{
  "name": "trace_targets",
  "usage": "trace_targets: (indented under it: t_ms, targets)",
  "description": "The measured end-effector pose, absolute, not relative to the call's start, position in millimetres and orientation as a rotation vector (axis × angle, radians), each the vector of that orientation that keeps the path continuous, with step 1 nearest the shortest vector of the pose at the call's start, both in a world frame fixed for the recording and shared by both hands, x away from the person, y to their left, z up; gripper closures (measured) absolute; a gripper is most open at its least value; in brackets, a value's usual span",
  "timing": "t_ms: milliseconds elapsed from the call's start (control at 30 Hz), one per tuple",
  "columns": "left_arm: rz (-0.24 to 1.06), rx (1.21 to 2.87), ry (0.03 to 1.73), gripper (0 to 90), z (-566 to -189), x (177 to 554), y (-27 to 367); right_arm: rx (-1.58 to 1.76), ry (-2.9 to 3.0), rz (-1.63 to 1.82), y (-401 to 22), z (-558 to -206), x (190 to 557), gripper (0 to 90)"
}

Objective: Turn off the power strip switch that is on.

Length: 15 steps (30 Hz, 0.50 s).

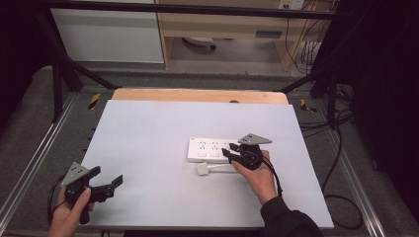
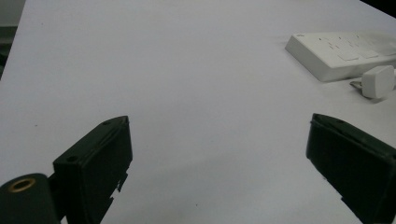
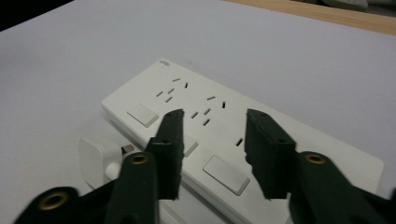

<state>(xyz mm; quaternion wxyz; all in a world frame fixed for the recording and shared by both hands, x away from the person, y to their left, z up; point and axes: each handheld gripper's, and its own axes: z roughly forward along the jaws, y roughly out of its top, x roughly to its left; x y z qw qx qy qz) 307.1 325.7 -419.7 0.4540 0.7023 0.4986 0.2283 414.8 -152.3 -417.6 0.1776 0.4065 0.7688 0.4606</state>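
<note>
My right gripper hovers half-open, empty, over the power strip; next I reach for the plug; left gripper idles wide.

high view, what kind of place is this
Probably a lab recording bench: a white-topped table inside a black metal frame, loose black cables on grey flooring, and a white plastic power strip laid out as the work piece.

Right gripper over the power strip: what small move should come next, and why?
Probably lower the right gripper toward the white plug and close on it. Its jaws stand part open above the power strip with nothing between them, while the plug lies unplugged on the table just beside the strip. The left gripper waits open, well away.
</note>
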Motion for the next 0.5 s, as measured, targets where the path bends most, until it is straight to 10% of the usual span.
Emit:
trace_targets:
  t_ms: [333,500]
  targets:
    - [0.566,1.736,1.23,7.0,-420,307,325,1.16,2.165,1.298,-157,-405,414,12.1]
    - [0.57,1.734,1.228,7.0,-420,307,325,1.154,2.159,1.3,-158,-401,414,4.4]
